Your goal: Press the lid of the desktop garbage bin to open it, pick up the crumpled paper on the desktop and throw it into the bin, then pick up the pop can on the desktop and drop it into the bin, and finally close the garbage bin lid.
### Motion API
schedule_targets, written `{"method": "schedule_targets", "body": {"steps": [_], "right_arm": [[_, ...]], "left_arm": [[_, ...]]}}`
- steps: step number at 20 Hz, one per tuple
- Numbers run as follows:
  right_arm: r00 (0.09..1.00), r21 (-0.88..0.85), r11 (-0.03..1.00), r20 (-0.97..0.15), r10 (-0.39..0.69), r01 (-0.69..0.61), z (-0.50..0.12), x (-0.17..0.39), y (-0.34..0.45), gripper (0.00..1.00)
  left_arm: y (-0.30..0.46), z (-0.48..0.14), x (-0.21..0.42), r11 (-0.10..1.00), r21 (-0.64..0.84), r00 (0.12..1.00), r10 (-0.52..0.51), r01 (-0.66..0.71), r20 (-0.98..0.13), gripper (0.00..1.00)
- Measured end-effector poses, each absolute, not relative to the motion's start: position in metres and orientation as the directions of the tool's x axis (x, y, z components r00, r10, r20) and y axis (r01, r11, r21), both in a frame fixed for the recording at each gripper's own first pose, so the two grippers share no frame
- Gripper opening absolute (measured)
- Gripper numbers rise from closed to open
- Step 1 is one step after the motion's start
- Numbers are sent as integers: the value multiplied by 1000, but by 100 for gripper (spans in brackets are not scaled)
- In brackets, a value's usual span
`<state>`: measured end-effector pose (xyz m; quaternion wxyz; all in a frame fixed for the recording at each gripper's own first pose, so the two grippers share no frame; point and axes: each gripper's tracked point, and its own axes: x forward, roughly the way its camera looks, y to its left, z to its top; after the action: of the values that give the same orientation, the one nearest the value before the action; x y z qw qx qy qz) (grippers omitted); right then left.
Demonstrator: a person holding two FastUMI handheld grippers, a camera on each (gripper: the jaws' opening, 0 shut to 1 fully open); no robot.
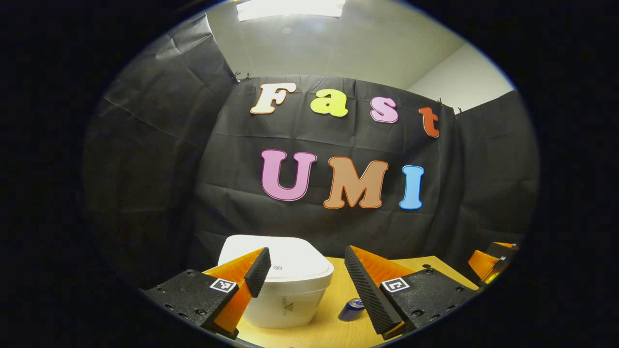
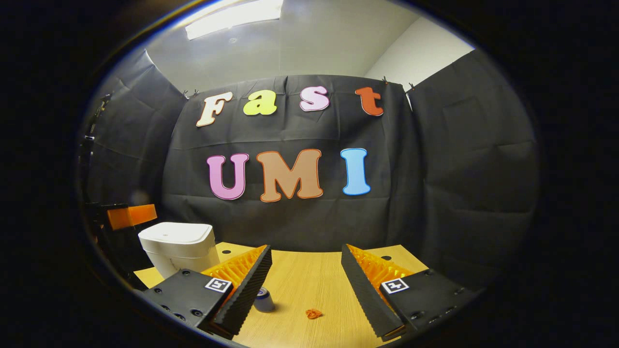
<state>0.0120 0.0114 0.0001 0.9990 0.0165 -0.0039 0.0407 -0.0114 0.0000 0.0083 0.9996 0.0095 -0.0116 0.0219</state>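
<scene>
The white desktop bin (image 1: pixel 290 290) stands close in front of me in the left gripper view, lid down, with a small round mark on top. My left gripper (image 1: pixel 306 261) is open and empty, its left finger showing across the bin's lid. A blue pop can (image 1: pixel 352 309) stands just right of the bin. In the right gripper view the bin (image 2: pixel 179 249) is at the far left, the can (image 2: pixel 263 299) stands near my left finger, and a small orange crumpled paper (image 2: pixel 314 314) lies on the table between my fingers. My right gripper (image 2: pixel 305 256) is open and empty.
The wooden table (image 2: pixel 309 270) runs back to the black cloth wall. The right gripper (image 1: pixel 488 263) shows at the table's far right in the left gripper view. The left gripper (image 2: pixel 130 216) hangs above the bin's left side in the right gripper view.
</scene>
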Motion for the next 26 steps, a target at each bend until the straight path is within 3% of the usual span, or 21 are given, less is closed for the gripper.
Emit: {"method": "schedule_targets", "body": {"steps": [9, 15, 17, 19, 22, 26], "right_arm": [[996, 35, 995, -2, 89, -89, -4, 7, 15, 96], [999, 29, 999, -1, 38, -38, -4, 3, 1, 96], [1000, 15, 1000, -4, 6, -6, -4, -1, -8, 96], [999, -3, 1000, -10, -31, 31, -4, -4, -16, 96], [996, -17, 996, -9, -84, 84, -3, -12, -28, 96], [989, 10, 989, -19, -149, 149, -6, -22, -40, 100]], "left_arm": [[6, 11, -14, 997, 47, 998, 52, -53, 33, 93], [14, 6, -1, 998, 45, 998, 50, -51, 27, 91], [25, 8, 9, 995, 69, 997, 76, -78, 33, 78], [31, 7, 18, 992, 92, 996, 87, -90, 34, 51], [41, 4, 34, 990, 106, 995, 94, -98, 39, 22], [54, -5, 64, 984, 146, 995, 95, -98, 24, 8]]}}
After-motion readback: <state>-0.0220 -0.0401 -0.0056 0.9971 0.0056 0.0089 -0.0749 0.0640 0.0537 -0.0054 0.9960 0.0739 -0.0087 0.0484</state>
